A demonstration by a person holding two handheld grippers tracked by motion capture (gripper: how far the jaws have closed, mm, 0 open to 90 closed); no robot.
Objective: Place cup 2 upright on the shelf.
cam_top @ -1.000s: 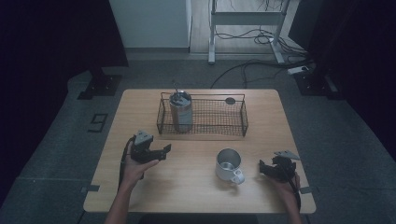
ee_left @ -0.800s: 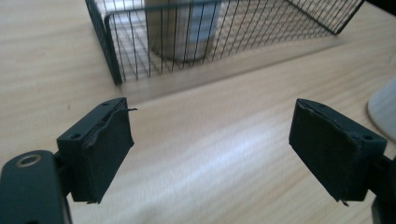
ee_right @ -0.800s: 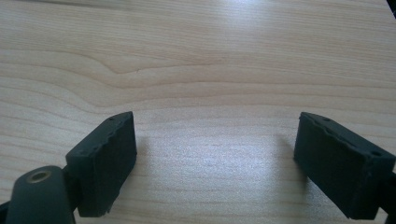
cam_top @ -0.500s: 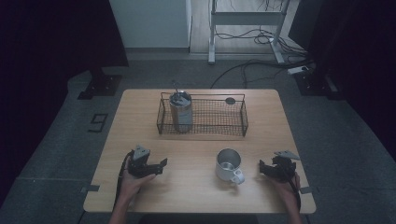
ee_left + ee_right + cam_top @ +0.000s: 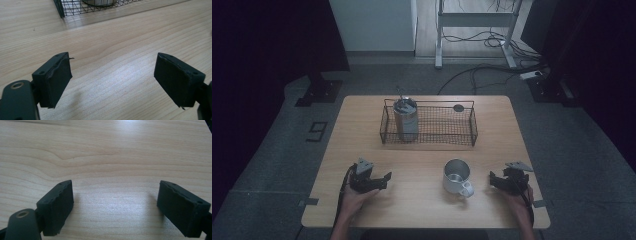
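One steel tumbler (image 5: pixel 405 120) stands in the wire basket (image 5: pixel 472 131); both tongs spread, pinching nothing.

1. A black wire-mesh basket (image 5: pixel 472 131) stands on the far half of the light wooden table (image 5: pixel 362 125), about midway across.
2. A tall steel tumbler with a lid (image 5: pixel 406 120) stands upright in the basket's left end.
3. A small dark round disc (image 5: pixel 458 107) lies behind the basket, towards its right.
4. A steel mug with a handle (image 5: pixel 456 176) stands in front of the basket, right of the middle.
5. The left gripper (image 5: pixel 383 178) rests near the front edge, left of the mug and well apart from it.
6. The right gripper (image 5: pixel 493 181) rests near the mug, on its right.
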